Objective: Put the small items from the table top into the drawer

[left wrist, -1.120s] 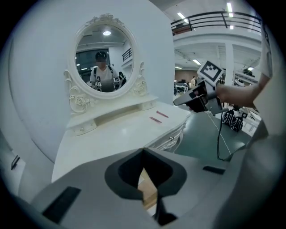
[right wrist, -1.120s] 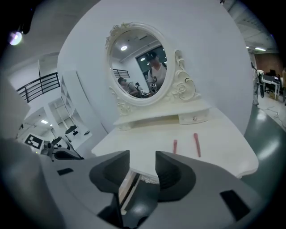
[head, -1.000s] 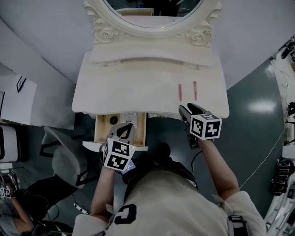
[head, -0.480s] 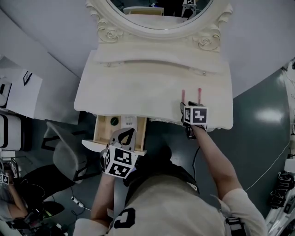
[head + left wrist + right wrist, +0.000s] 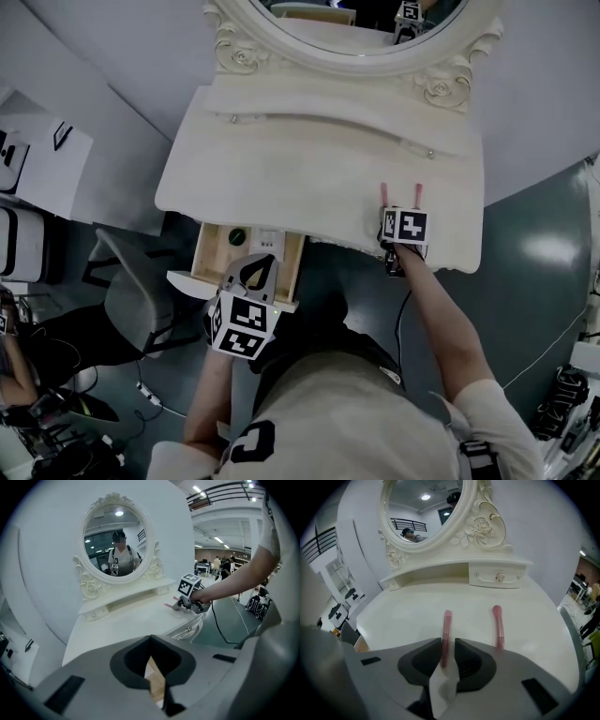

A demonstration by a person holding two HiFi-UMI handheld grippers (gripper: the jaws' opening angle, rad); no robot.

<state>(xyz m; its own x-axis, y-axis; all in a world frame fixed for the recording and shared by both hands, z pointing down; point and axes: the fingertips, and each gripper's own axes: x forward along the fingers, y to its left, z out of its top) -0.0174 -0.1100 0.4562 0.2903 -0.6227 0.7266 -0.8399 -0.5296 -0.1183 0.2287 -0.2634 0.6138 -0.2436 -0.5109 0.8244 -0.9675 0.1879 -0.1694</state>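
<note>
The right gripper (image 5: 448, 649) has been lowered to the cream dressing-table top (image 5: 281, 178), its narrowing, not-yet-gripping jaws set astride the left-hand slim pink cosmetic stick (image 5: 446, 620), judged next for the open wooden drawer (image 5: 214, 255) near the closed, empty left gripper (image 5: 157, 677).

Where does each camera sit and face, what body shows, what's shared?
Head view: on the head, down at the dressing table, open drawer; torso, both arms, left gripper, right gripper show.
Left gripper view: on that gripper, over its shut jaws toward the mirror; right arm shows.
Right gripper view: on that gripper, along its jaws, just closing round a pink stick, unclamped; no arm shows.
Shared: the mirror in all; both pink sticks in head and right gripper views.
</note>
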